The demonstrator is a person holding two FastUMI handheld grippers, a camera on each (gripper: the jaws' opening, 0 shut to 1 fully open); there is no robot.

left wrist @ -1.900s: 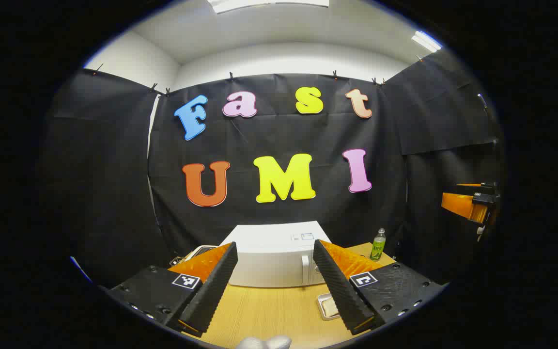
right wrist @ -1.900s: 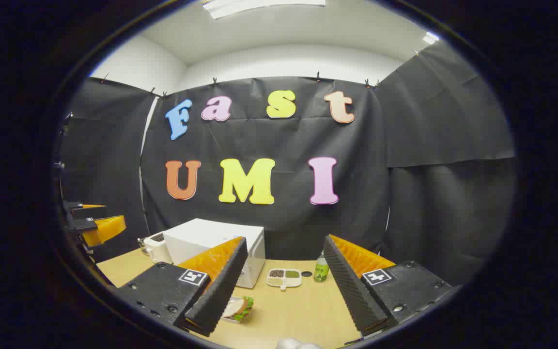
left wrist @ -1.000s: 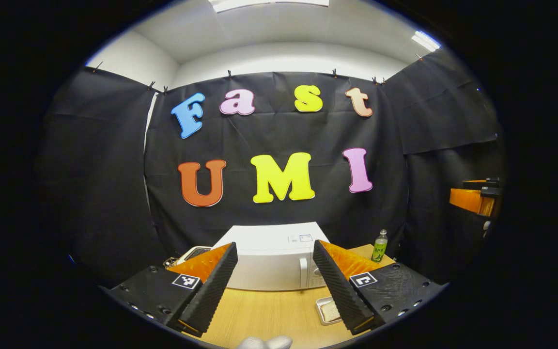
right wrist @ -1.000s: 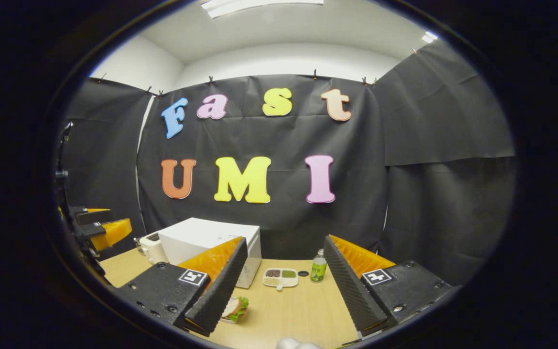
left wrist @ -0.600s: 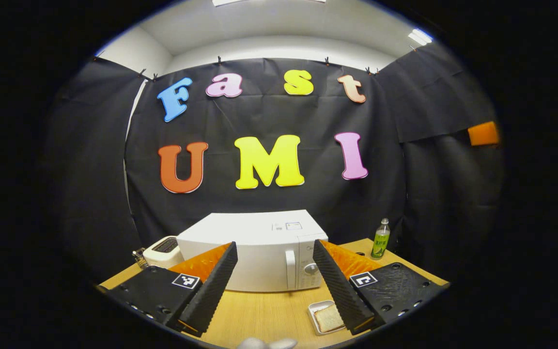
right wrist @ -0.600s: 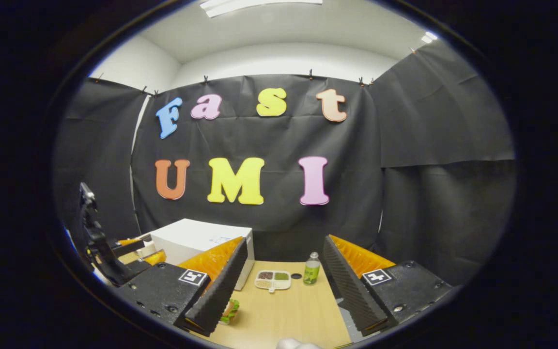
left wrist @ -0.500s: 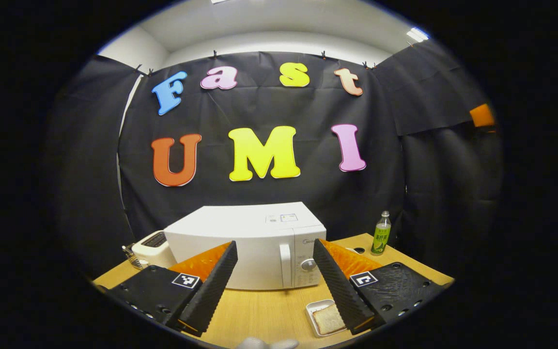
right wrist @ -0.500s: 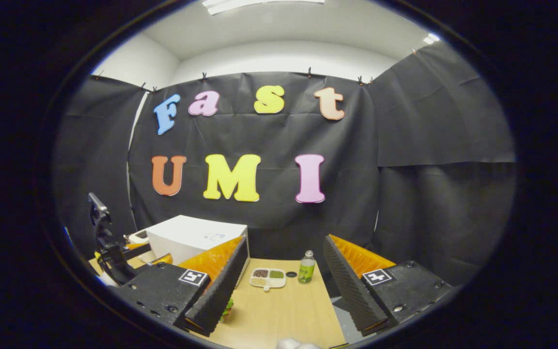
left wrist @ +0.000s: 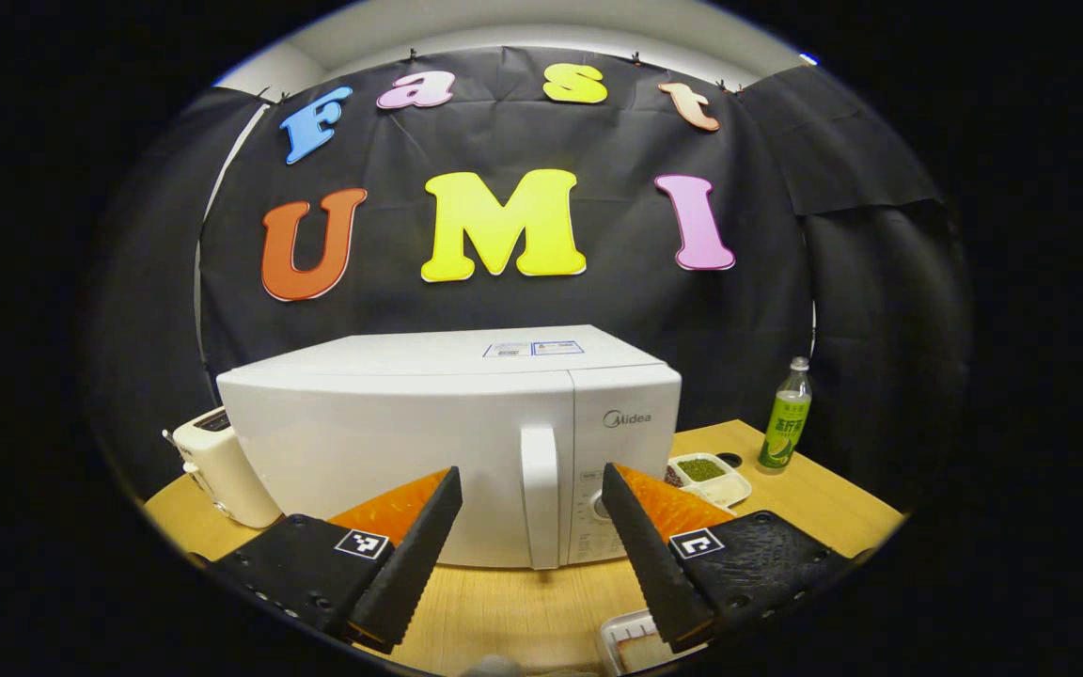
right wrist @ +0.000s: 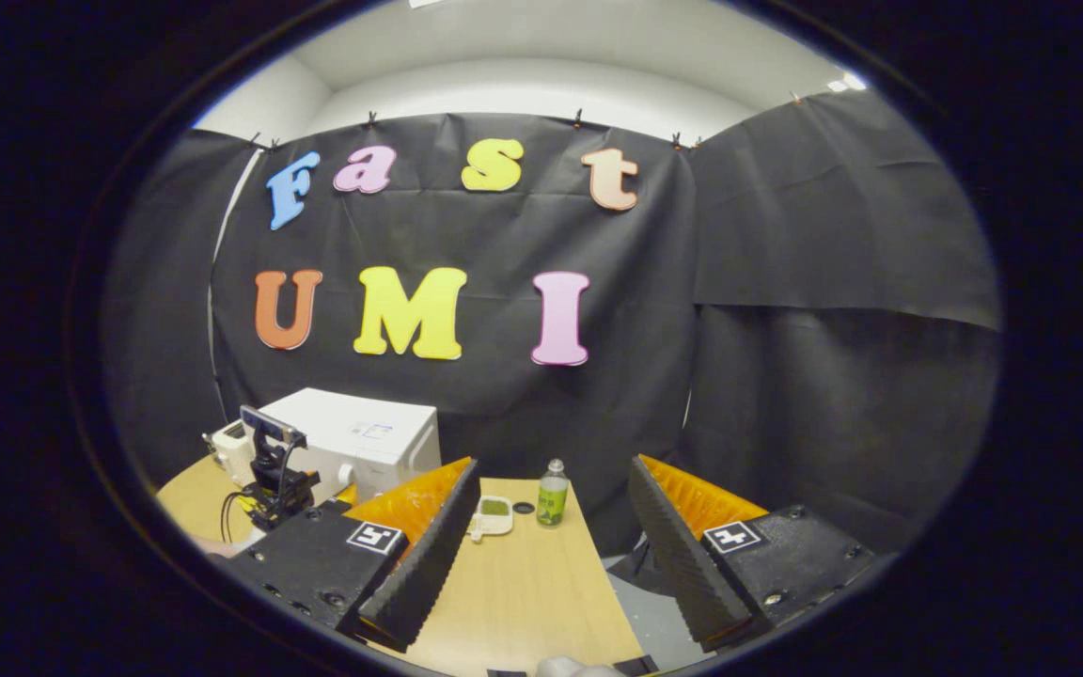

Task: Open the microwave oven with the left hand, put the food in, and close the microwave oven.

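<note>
The left gripper [left wrist: 527, 512] is hovering right in front of the closed microwave [left wrist: 447, 432], with the vertical door handle [left wrist: 539, 494] sitting squarely between its two fingers. That line-up looks deliberate: judged from the task, the fingers are being set either side of the handle so they can clamp it and swing the door out. The jaws are standing wide apart and gripping nothing; whether either finger is already grazing the door front is hard to tell from this angle, but both seem to be just short of it.

The microwave is sitting toward the back of the table [left wrist: 523, 611], with a toaster [left wrist: 217, 465] beside it at the table's left edge. The food, a slice of bread in a small white tray [left wrist: 631, 644], is lying at the table's near edge, just beside the left gripper's right-hand finger and within easy reach of the door. A divided snack tray [left wrist: 706, 475] and a green bottle [left wrist: 786, 414] are standing toward the back right corner.

The right gripper [right wrist: 546, 541] is hanging back over the table's right side, jaws spread and empty, apparently keeping clear of the door's swing.
</note>
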